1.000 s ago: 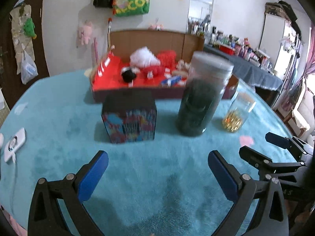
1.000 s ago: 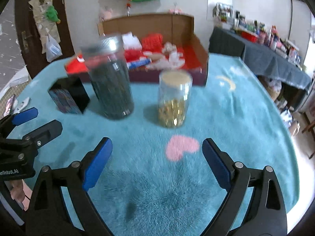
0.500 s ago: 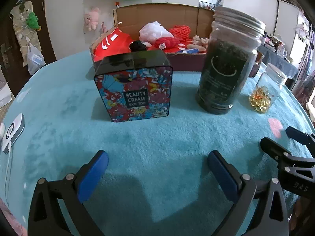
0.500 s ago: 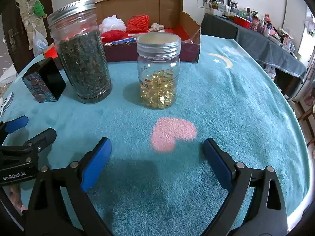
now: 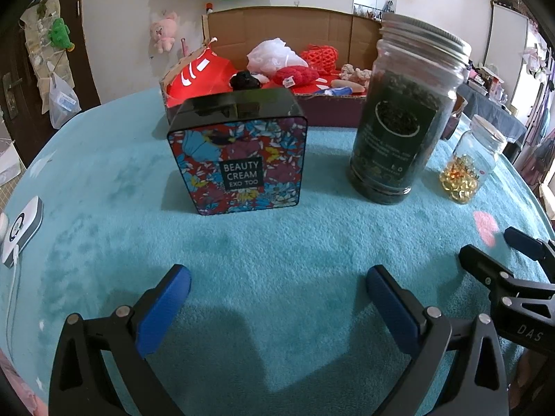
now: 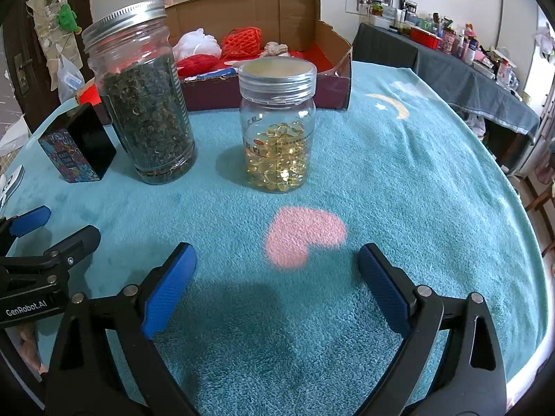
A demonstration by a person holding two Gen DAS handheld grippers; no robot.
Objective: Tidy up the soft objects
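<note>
Soft objs sit in the cardboard box (image 5: 347, 31) at the far side of the surface (image 5: 277, 242): white mesh puff (image 5: 274, 56), red net bundle (image 5: 321, 56), red knit piece (image 5: 295, 76), small black item (image 5: 244, 80), and a pale knotted bit (image 5: 353, 72) toward the box's right. All lie loose on the red lining, none with a clear long axis; the red knit piece runs roughly left-right. Between them and both tools stands a row of hard things: floral tin (image 5: 239, 152) on the left, tall jar of dark leaves (image 5: 402, 121) in the middle, short jar of yellow capsules (image 6: 277, 128) on the right, all upright on the teal cloth. Left hand-held gripper (image 5: 277, 294) is spread wide w/ nothing in it, low over the cloth, aimed at the gap between tin and tall jar; the soft pile lies straight ahead beyond that gap. Right hand-held gripper (image 6: 277, 277) is likewise spread wide and empty, pointing at the capsule jar, just behind the pink heart (image 6: 305, 235). Judgement: left is better lined up w/ the pile, since its path runs over the tin, while right would have to clear a jar first. Reach must go up and over, not through.
</note>
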